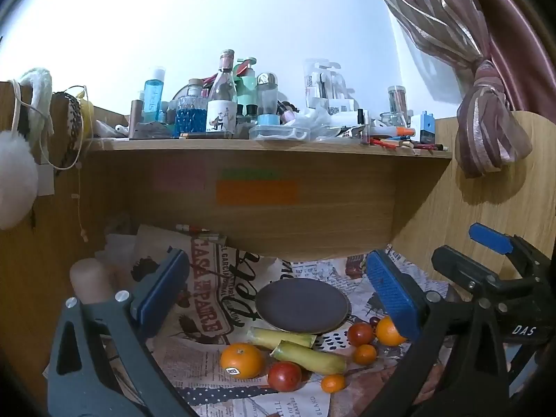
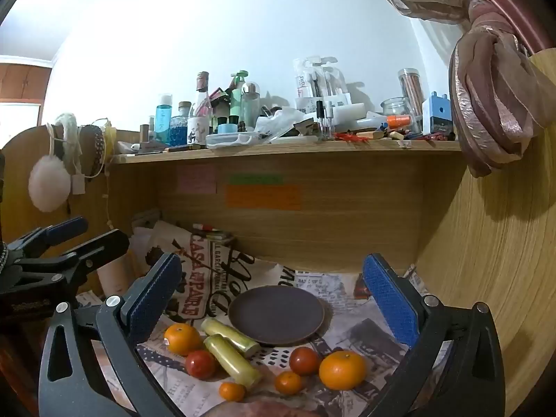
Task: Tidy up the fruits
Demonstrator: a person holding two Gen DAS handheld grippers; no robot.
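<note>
A dark round plate (image 1: 301, 305) (image 2: 276, 314) lies on newspaper under a wooden shelf. In front of it lie two yellow-green sugarcane-like pieces (image 1: 307, 357) (image 2: 231, 359), two large oranges (image 1: 241, 360) (image 2: 342, 370), two red tomatoes (image 1: 284, 376) (image 2: 304, 360) and two small tangerines (image 1: 333, 383) (image 2: 232, 391). My left gripper (image 1: 278, 299) is open and empty, held above the fruit. My right gripper (image 2: 272, 307) is open and empty too, above the fruit. The right gripper shows at the right of the left wrist view (image 1: 486, 267). The left gripper shows at the left of the right wrist view (image 2: 52, 246).
A wooden shelf (image 1: 271, 146) crowded with bottles and jars overhangs the desk. Wooden side panels (image 2: 486, 260) close in left and right. A tied curtain (image 2: 493, 104) hangs at the right. A pale cylinder (image 1: 90, 279) stands at the left. Sticky notes (image 2: 264, 196) are on the back panel.
</note>
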